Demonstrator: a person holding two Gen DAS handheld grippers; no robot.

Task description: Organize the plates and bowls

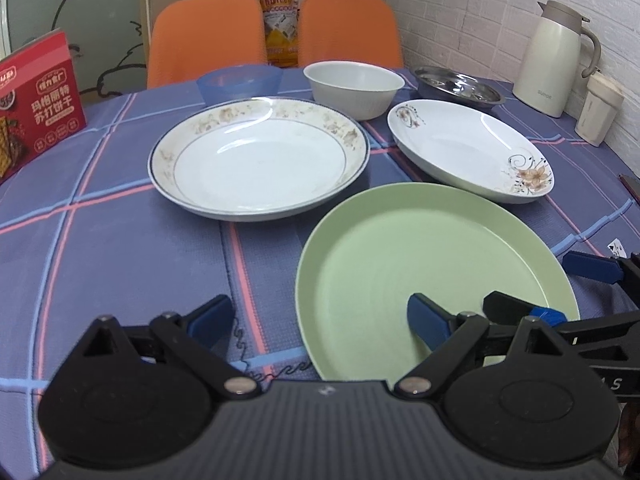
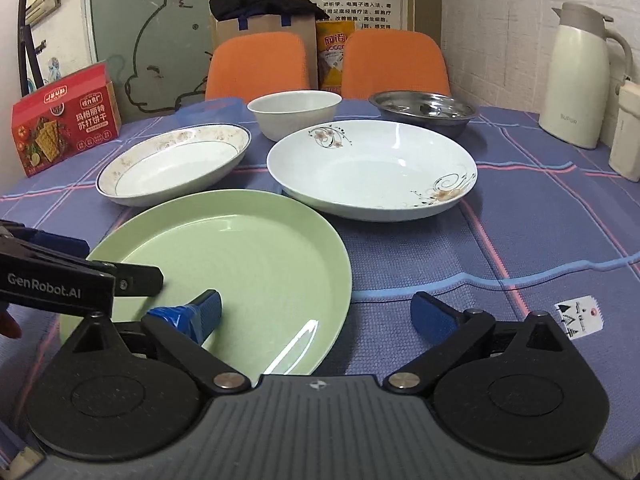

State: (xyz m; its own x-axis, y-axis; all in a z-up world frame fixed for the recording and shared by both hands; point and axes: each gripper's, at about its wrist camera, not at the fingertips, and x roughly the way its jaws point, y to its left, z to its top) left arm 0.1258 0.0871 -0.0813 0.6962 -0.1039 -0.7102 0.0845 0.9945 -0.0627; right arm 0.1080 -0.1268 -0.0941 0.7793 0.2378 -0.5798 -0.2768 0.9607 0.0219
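Observation:
A green plate lies nearest on the checked tablecloth. My left gripper is open, with its right finger over the plate and its left finger over the cloth. My right gripper is open too, its left finger over the plate's near side and its right finger over the cloth. Each gripper shows in the other's view: right gripper, left gripper. Behind lie a floral-rimmed white plate, an oval flowered dish, a white bowl, a blue bowl and a steel bowl.
A red cracker box stands at the left. A cream jug and a cup stand at the right by the brick wall. Two orange chairs face the table's far edge.

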